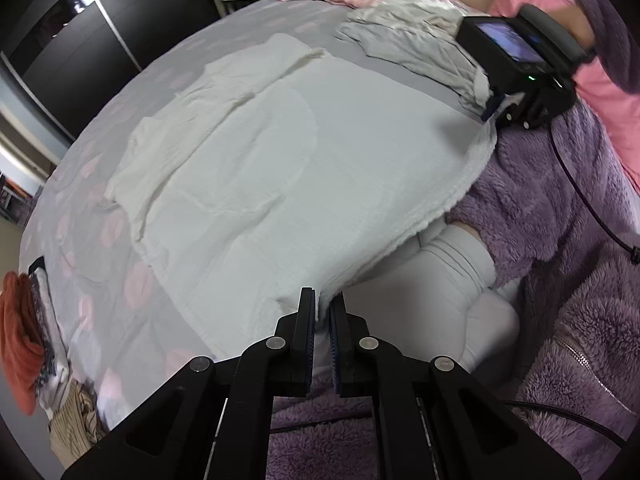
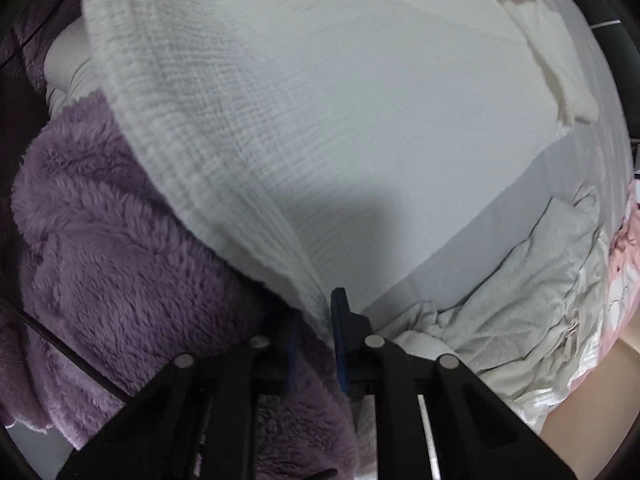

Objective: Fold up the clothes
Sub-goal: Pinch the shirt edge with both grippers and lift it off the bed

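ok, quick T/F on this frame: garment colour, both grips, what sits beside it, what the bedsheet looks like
1. The garment spread on the bed is white. True: the white garment lies spread on the bedsheet.
2. The left gripper is open and clear of the cloth. False: it is shut on the garment's near edge.
3. The right gripper pinches the same white garment. True: its jaws stand closed on the edge.
4. The bedsheet is plain black. False: it is grey with pink patches.
5. A crumpled pale cloth lies beyond the garment. True.
6. The fleece beside the garment is green. False: it is purple.
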Available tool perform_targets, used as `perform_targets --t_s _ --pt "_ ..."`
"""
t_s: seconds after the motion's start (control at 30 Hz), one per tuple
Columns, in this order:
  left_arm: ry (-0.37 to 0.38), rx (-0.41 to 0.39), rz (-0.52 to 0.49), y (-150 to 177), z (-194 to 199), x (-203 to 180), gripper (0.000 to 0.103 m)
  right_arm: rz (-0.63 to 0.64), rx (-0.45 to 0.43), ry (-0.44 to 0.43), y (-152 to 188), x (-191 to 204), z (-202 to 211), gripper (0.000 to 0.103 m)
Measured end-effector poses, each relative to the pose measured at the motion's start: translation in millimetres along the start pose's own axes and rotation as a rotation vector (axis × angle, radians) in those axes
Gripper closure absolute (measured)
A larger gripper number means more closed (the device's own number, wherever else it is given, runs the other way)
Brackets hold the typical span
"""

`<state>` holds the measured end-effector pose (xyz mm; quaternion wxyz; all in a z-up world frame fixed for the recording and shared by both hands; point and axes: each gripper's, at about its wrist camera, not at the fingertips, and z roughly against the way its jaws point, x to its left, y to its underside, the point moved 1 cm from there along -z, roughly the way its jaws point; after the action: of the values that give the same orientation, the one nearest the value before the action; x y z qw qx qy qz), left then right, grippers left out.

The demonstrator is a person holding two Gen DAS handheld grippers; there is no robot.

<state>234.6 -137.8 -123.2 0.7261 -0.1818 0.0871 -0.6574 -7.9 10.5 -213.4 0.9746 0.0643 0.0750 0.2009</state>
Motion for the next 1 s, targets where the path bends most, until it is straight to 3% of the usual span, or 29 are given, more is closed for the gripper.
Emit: perform_targets --t_s 0.27,0.43,0.73,1.0 --pt "-0.066 -0.140 0.099 9 46 6 0.098 -0.234 -0.293 0.187 56 -14 75 0.098" --pt "-0.107 -0.231 0.101 11 88 1 0.098 -0.321 -0.413 0.309 91 -10 127 0.099" --pt "-0.115 -0.255 0.043 23 136 -24 0.099 -0.300 -0.450 0.427 78 42 188 0.100" --pt "-0.076 -0.213 0.027 40 154 -47 0.100 -0.286 -0.420 0.421 99 63 189 0.100"
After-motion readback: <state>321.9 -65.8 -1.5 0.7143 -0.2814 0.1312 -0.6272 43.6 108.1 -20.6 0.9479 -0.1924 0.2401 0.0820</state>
